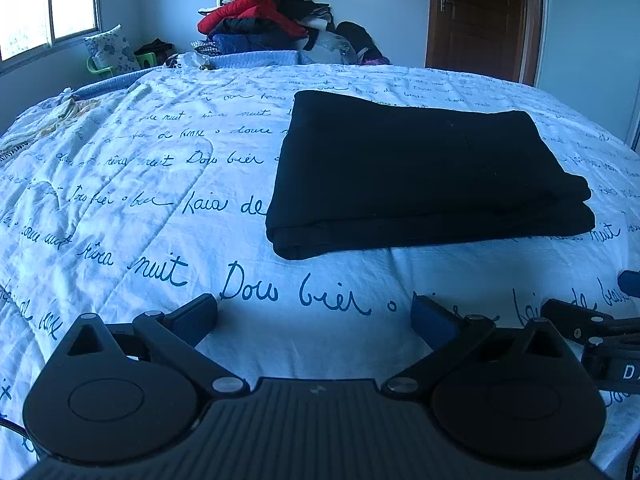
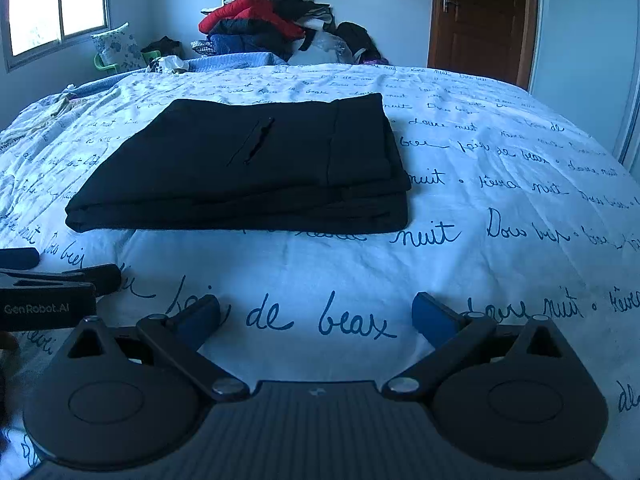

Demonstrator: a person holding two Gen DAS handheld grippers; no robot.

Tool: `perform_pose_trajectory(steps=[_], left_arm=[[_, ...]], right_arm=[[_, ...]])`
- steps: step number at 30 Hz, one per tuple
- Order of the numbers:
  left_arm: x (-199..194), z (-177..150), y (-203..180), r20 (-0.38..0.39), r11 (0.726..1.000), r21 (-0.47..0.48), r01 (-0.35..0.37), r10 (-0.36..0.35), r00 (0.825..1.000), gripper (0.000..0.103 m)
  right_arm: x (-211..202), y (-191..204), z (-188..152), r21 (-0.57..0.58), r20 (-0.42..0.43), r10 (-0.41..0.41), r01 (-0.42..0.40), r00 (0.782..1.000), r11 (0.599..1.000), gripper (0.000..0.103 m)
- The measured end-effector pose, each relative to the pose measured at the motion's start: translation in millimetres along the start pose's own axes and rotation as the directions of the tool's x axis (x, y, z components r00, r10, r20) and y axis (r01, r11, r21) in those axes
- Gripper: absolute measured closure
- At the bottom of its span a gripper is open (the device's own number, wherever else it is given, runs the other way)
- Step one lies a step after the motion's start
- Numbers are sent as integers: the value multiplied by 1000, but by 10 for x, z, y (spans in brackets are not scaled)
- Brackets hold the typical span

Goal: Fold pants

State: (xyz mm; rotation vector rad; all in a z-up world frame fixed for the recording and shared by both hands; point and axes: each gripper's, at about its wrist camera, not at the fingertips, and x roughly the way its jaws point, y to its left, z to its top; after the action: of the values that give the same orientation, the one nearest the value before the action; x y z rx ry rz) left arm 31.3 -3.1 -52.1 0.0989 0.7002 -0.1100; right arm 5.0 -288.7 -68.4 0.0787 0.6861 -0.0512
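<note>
Currently the pants (image 2: pixel 248 168) lie folded on the bed (image 2: pixel 480 208); both tools, left tool (image 1: pixel 314 312) and right tool (image 2: pixel 316 312), are spread (empty) near them: square edges only if uneven.

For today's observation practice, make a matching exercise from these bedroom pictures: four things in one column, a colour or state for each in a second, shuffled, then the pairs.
Things:
1. pants
2. bedspread
3. jacket on the clothes pile
4. door

Colour or state:
A. shut, brown wood
B. white with blue script
C. black, folded flat
D. red

Pairs: 1-C, 2-B, 3-D, 4-A
</note>
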Motion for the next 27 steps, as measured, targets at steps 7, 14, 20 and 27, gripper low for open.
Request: perform_pose_trajectory(steps=[7,14,20,27], left_arm=[[4,-4,18,-3,1000,-13,10,-10,1000,0],[2,-11,6,-1,1000,-9,8,-8,1000,0],[2,-11,7,-2,1000,-9,8,-8,1000,0],[2,-11,8,-2,1000,-11,8,-8,1000,0]], right_arm=[[-1,4,-3,-3,2,-2,2,1000,1000,0],[-1,5,-4,-3,2,-2,2,1000,1000,0],[0,6,-4,-3,2,-2,2,1000,1000,0],[-4,10,-3,-8,2,-6,6,1000,1000,0]])
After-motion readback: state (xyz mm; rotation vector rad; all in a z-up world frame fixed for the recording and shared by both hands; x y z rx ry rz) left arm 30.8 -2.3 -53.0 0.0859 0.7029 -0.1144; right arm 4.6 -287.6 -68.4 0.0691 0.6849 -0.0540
